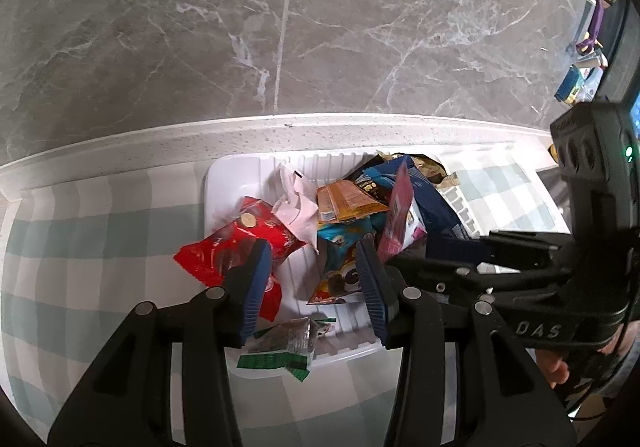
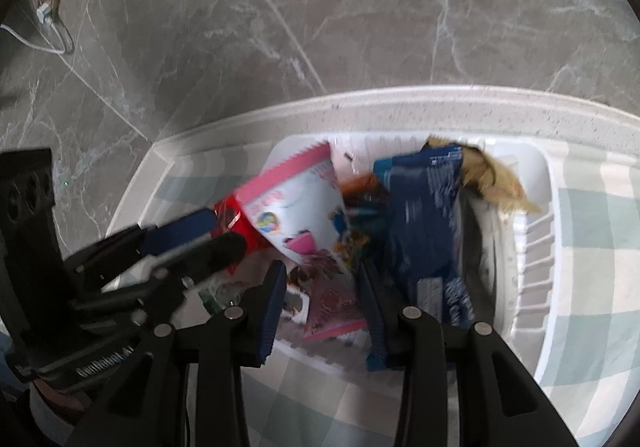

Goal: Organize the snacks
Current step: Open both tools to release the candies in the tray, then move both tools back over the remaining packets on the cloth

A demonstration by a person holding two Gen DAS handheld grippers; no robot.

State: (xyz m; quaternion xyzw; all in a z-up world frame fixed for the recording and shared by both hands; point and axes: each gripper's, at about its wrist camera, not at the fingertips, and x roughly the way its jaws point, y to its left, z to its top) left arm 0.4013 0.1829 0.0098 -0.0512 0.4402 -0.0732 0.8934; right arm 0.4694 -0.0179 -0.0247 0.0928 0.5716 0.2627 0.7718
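A white ribbed tray (image 1: 224, 175) on a checked cloth holds a heap of snack packets: a red packet (image 1: 224, 247), a crumpled white wrapper (image 1: 296, 207), an orange packet (image 1: 348, 201), a blue-and-orange packet (image 1: 340, 267), a pink-and-white bag (image 1: 398, 215), a dark blue bag (image 1: 436, 207) and a green-and-silver packet (image 1: 284, 347) at the near rim. My left gripper (image 1: 316, 287) is open just above the tray, its fingers beside the red and blue-and-orange packets. My right gripper (image 2: 320, 303) is open over the pink-and-white bag (image 2: 304, 203), next to the dark blue bag (image 2: 424, 215).
The tray (image 2: 528, 279) sits near the counter's speckled back edge (image 1: 280, 135). Grey marble floor lies beyond. The right gripper's body (image 1: 520, 271) crosses the left wrist view at right. Small items (image 1: 580, 79) lie on the floor far right.
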